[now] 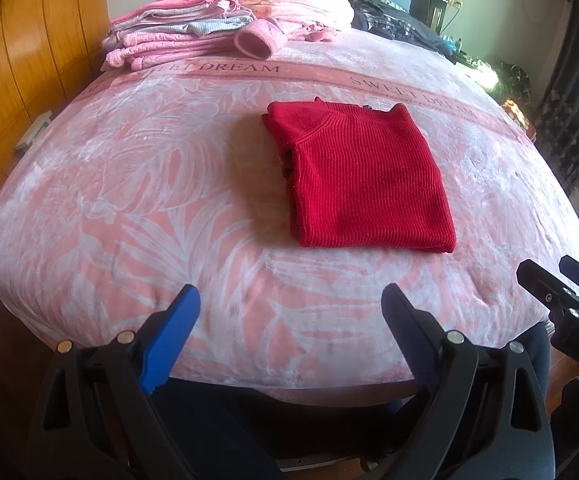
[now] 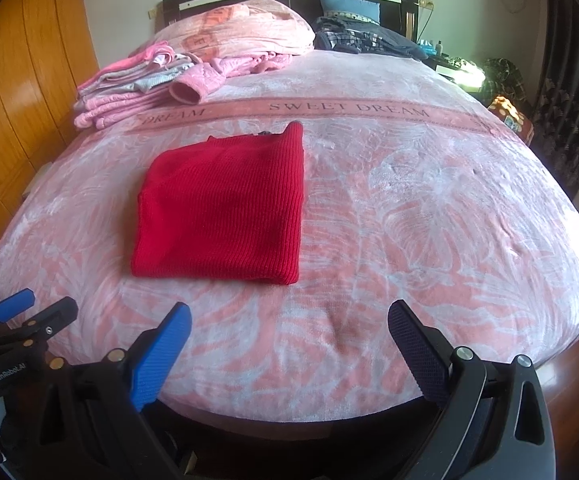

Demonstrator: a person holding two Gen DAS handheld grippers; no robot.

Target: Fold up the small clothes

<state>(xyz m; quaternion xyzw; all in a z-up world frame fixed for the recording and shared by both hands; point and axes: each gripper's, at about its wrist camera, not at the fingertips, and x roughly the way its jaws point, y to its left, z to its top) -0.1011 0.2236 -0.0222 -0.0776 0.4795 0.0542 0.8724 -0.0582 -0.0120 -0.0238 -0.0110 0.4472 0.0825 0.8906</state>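
Note:
A red knit sweater (image 1: 363,178) (image 2: 225,210) lies folded into a rough square on the pink bed cover, with its collar at the far side. My left gripper (image 1: 291,298) hovers open over the bed's near edge, well short of the sweater, nothing between its fingers. My right gripper (image 2: 289,314) is also open and empty, over the near edge and to the right of the sweater. In each wrist view the other gripper shows at the frame's edge: the right gripper (image 1: 549,276) and the left gripper (image 2: 37,306).
A stack of folded pink and grey clothes (image 1: 177,38) (image 2: 137,84) sits at the far left of the bed (image 1: 109,208) (image 2: 449,220). Pink pillows and dark clothes (image 2: 365,40) lie by the headboard. A wooden wardrobe (image 1: 17,72) stands along the left.

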